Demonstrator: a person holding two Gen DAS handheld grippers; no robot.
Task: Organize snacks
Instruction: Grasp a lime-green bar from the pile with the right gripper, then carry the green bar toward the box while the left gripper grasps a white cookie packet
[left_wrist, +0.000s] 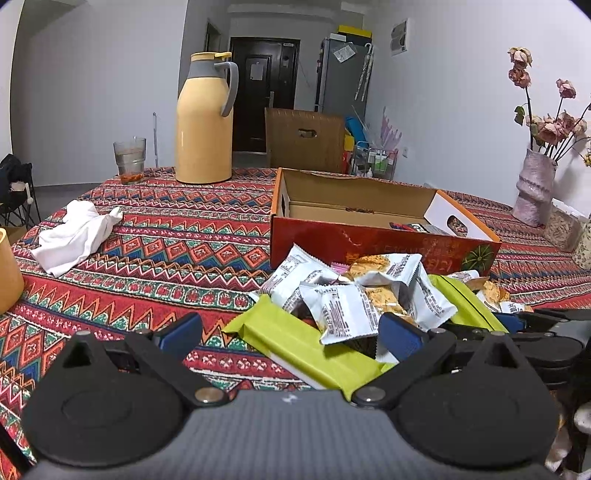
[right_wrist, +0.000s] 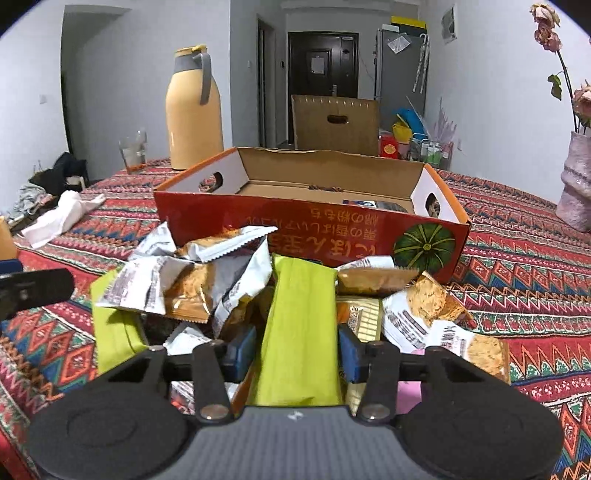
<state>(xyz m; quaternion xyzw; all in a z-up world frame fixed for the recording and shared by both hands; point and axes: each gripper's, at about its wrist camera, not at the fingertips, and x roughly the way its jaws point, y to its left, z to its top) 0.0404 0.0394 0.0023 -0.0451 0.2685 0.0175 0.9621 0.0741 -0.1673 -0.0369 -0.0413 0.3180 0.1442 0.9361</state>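
Left wrist view: the left gripper (left_wrist: 291, 338) hangs low over a table covered by a red patterned cloth (left_wrist: 166, 236), its blue-padded jaws spread wide with nothing between them but the near end of a lime-green packet (left_wrist: 295, 347) lying flat below. Just beyond, a loose pile of snacks (left_wrist: 354, 291) sits on the cloth: white crinkled wrappers printed with dark text and pictures of golden biscuits, heaped over two green packets. Behind the pile, touching it or nearly so, stands an open red cardboard box (left_wrist: 369, 243) with brown inner walls and a few dark packs at its right end. Far left stand a yellow thermos jug (left_wrist: 205, 122) and a glass (left_wrist: 130, 160); a crumpled white cloth (left_wrist: 75, 236) lies left of the pile, and a vase of faded roses (left_wrist: 533, 184) stands far right.

Right wrist view: the right gripper (right_wrist: 297, 350) straddles a second lime-green packet (right_wrist: 301, 325), a blue pad close on each side of it; whether the pads press the wrapper cannot be told. The white and gold wrappers (right_wrist: 192, 273) crowd left and right of it, one corner tilted up. The box (right_wrist: 306, 229), printed with a green pumpkin, sits just behind the heap, the jug (right_wrist: 194, 110) far left.
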